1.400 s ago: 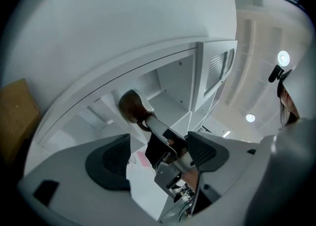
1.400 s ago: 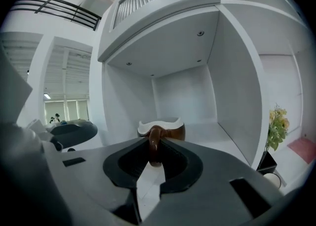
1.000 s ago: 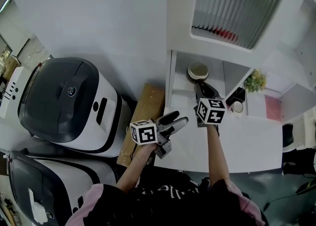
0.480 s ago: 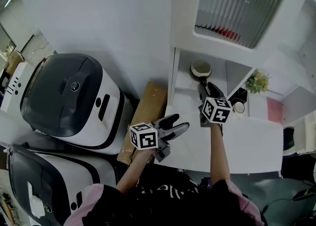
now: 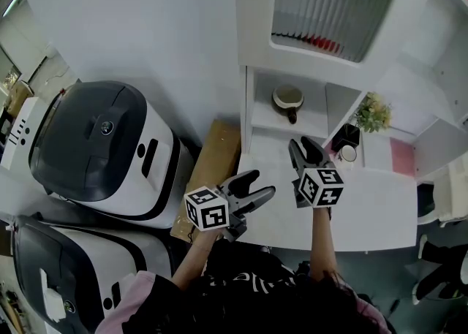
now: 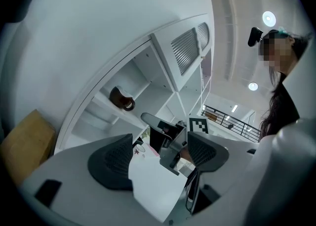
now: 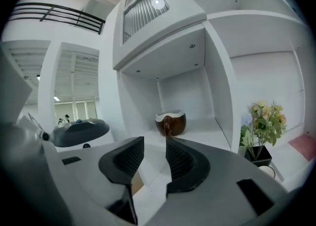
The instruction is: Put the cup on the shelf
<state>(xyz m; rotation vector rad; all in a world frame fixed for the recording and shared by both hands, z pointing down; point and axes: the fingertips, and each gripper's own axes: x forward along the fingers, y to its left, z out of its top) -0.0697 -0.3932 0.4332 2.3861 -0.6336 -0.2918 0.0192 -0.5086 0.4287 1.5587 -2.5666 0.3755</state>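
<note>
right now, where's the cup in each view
Head view: cup upper centre, inside the open cubby.
Left gripper view: cup left of centre, on the cubby's ledge.
Right gripper view: cup at centre, towards the back of the cubby.
Shared landmark: the slatted panel just above that cubby.

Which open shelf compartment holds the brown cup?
The leftmost compartment, below the ribbed door; the cup stands there, while the next one holds a potted plant.
</note>
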